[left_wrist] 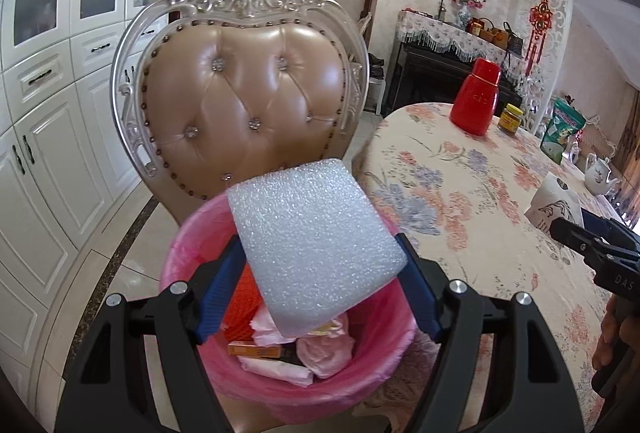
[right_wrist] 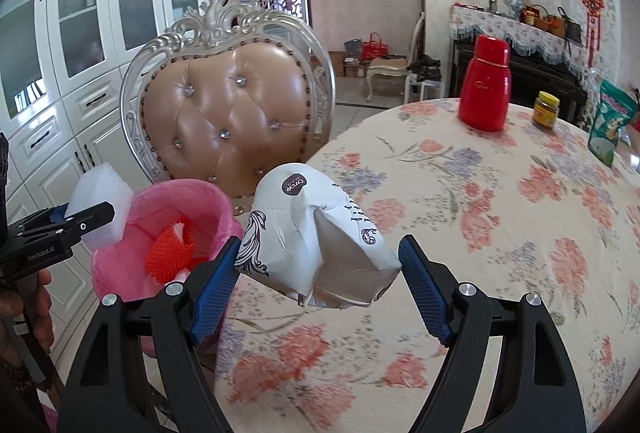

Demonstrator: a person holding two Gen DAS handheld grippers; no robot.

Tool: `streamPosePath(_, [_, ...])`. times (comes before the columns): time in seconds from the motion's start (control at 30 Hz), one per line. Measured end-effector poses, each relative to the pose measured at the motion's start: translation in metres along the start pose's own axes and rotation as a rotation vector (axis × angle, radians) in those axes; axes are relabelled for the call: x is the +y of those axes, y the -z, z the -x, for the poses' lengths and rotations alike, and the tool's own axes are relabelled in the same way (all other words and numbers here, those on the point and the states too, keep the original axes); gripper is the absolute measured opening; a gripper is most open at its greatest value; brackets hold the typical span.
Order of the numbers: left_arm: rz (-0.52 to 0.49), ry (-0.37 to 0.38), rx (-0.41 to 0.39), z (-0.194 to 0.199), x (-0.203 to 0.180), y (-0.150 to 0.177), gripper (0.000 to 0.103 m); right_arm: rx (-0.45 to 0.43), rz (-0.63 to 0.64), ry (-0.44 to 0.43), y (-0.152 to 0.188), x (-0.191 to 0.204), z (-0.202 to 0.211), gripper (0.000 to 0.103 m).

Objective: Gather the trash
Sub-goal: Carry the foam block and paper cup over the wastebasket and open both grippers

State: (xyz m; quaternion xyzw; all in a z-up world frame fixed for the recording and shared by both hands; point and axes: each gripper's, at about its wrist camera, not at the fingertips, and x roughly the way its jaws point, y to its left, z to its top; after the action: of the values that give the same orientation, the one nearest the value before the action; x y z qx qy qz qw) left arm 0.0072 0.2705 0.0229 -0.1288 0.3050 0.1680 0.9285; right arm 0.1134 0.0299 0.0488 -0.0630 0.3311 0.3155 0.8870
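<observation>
My left gripper (left_wrist: 320,265) is shut on a white foam block (left_wrist: 312,245) and holds it over the pink-lined trash bin (left_wrist: 184,245). The bin holds orange netting (left_wrist: 240,309), pink tissues and a small carton. My right gripper (right_wrist: 320,265) has its jaws wide around a crumpled white paper bag (right_wrist: 316,237) above the table edge; the left pad touches it, a gap shows at the right pad. The bin (right_wrist: 208,201), the foam (right_wrist: 100,201) and the left gripper (right_wrist: 86,221) show at the left of the right wrist view. The right gripper (left_wrist: 592,245) shows at the right of the left wrist view.
A floral-cloth round table (right_wrist: 480,213) carries a red flask (right_wrist: 486,85), a yellow-lidded jar (right_wrist: 546,111), a green pouch (right_wrist: 610,121) and a teapot (left_wrist: 598,173). A padded ornate chair (left_wrist: 244,101) stands behind the bin. White cabinets (left_wrist: 44,113) line the left wall.
</observation>
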Motion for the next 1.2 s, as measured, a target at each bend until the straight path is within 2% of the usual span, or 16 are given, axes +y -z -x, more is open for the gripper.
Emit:
streamPosePath(0.77, [0.065, 0.01, 0.009, 0.004, 0.059, -0.007, 0.073, 0.061, 0.108, -0.122, -0.023, 0.094, -0.054, 0.075])
streamPosePath(1.2, [0.088, 0.03, 0.013, 0.0, 0.069, -0.013, 0.073, 0.095, 0.122, -0.176, -0.027, 0.115, -0.077, 0.076])
